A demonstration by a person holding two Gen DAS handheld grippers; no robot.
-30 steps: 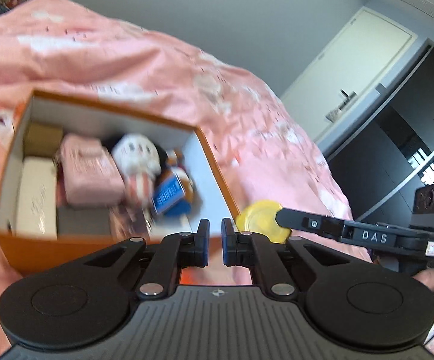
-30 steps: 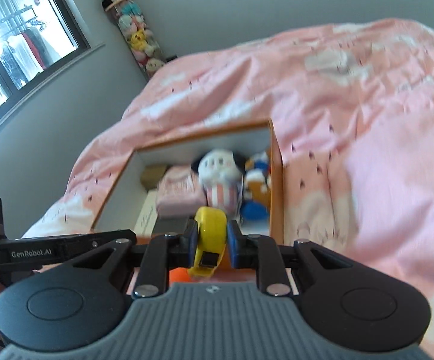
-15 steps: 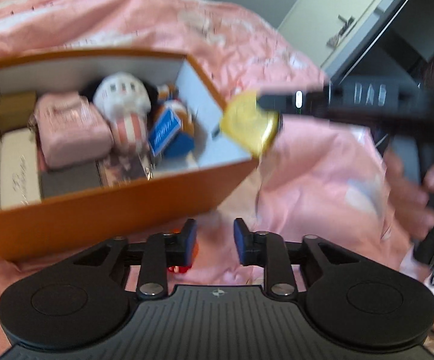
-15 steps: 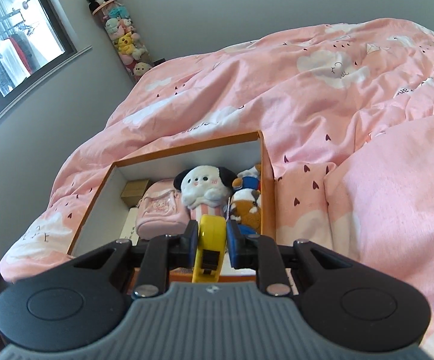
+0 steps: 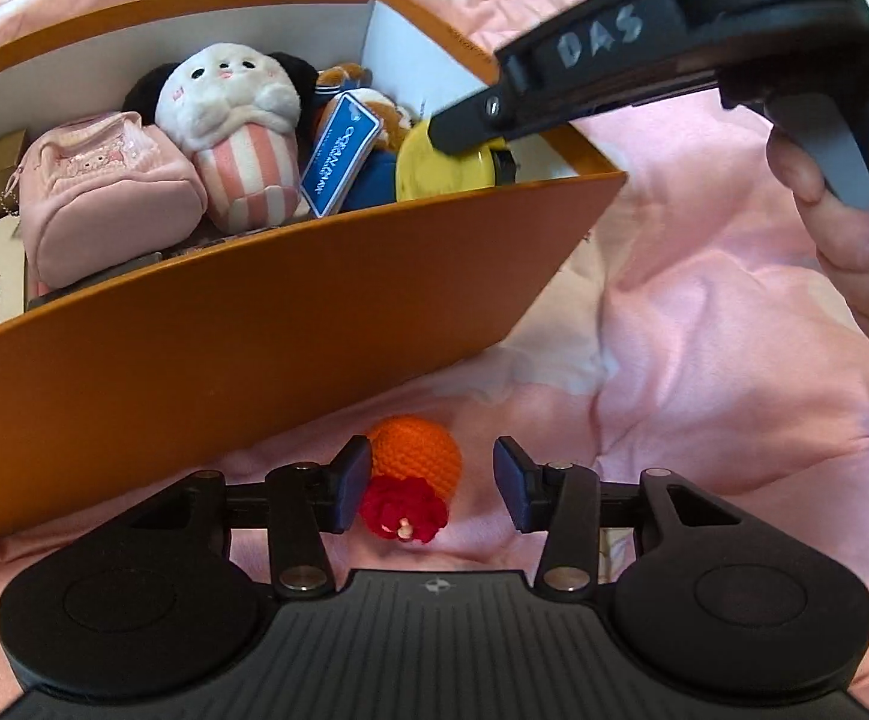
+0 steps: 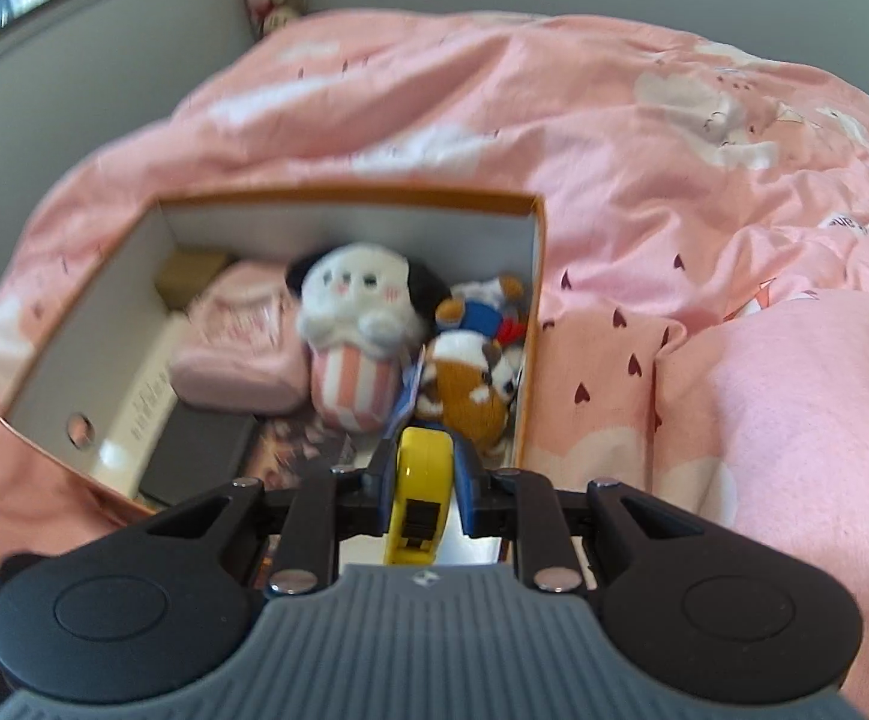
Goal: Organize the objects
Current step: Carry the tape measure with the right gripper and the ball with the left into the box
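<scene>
Two hand-held grippers at the box: one delivering, one collecting.

Right hand-held gripper (image 6: 419, 495) was clamped edge-on upon a yellow tape (image 6: 419, 483), carried over the box (image 5: 290, 312) corner, probably for dropping beside the plush toys (image 5: 236, 126). Left hand-held gripper (image 5: 431, 489), its jaws just opened about halfway, straddled a crochet ball (image 5: 416, 459) on the bed (image 5: 704, 330) just outside the box wall; the left pad looked close to it, nothing gripped.
</scene>
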